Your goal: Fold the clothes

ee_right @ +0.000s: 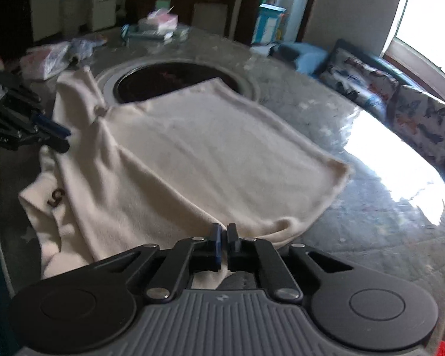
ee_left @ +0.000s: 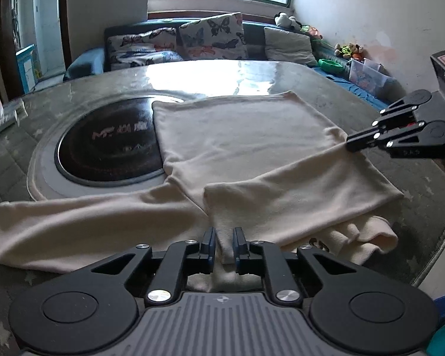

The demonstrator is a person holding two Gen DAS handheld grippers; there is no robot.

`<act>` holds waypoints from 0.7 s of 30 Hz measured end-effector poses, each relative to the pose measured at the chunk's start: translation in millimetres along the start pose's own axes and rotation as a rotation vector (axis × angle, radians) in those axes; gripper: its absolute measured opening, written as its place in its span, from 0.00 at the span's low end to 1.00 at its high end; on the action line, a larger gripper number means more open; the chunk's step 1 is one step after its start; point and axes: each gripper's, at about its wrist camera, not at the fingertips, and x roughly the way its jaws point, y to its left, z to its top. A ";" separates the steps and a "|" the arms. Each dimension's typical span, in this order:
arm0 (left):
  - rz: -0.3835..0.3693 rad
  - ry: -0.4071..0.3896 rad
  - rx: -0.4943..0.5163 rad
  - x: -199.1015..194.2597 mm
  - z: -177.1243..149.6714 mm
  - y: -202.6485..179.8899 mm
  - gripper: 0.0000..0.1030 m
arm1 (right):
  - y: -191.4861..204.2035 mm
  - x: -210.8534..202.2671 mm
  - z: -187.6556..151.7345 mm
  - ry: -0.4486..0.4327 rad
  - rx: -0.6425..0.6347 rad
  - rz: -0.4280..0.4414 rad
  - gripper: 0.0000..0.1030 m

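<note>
partway, judging by lie: cream long-sleeved top (ee_left: pixel 240 136) spread on round table (ee_left: pixel 424 195), one sleeve (ee_left: pixel 296 190) folded across body, other sleeve (ee_left: pixel 74 225) out flat. left gripper (ee_left: pixel 224 247) and right gripper (ee_right: pixel 224 243) both pinch cloth.

Cooktop (ee_right: pixel 175 80): near portion hidden beneath the cream garment (ee_right: pixel 192 160); printed lettering illegible. Garment's dark emblem (ee_left: pixel 319 243): half tucked under a fold, unreadable. Clutter at the table's far end (ee_right: pixel 160 25): blurred, items indistinct. Right gripper (ee_left: pixel 351 144): body cut off by the frame edge. Stuffed toys (ee_left: pixel 348 49): too small to identify.
</note>
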 end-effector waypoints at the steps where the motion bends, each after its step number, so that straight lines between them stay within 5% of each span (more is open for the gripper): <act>1: 0.002 0.003 0.005 0.9 -0.3 0.0 0.12 | -2.3 -2.3 -1.7 -0.005 0.017 -0.011 0.03; 8: 0.024 -0.045 0.019 -8.0 14.5 -4.3 0.15 | -1.1 -8.9 -11.7 -0.032 0.073 -0.016 0.10; 12: -0.023 -0.082 0.023 -4.3 27.0 -13.5 0.15 | 4.1 -23.8 -12.6 -0.065 0.091 0.000 0.10; 21: -0.023 -0.029 0.023 29.7 18.6 -16.4 0.15 | 27.5 -28.5 -44.8 0.034 0.099 0.056 0.10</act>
